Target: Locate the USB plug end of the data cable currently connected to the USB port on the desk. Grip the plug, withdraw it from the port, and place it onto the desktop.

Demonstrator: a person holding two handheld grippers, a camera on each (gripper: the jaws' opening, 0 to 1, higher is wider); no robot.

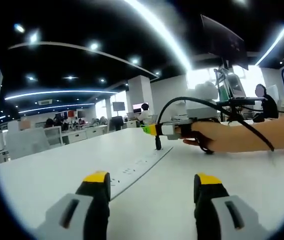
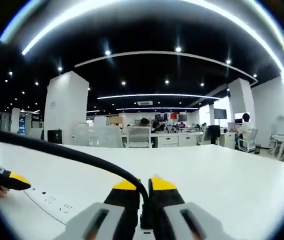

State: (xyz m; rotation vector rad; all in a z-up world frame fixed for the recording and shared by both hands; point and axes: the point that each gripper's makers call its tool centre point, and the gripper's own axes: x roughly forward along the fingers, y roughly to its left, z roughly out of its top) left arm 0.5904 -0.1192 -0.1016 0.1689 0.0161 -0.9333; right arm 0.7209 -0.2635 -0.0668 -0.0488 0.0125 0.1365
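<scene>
1. Left claw [image 1: 152, 185] hovers wide open over the white worktop [image 1: 242, 180], gripping nothing
2. Ahead of it a socket strip [image 1: 142, 167] runs away across the worktop
3. At the strip's far end the right claw [image 1: 154, 131] pinches the plug [image 1: 158, 143]; whether it sits in the port is hard to make out
4. In the right gripper view, the right claw [image 2: 144, 187] is nearly closed on the black cable [image 2: 72, 154], its plug hidden between the tips
</scene>
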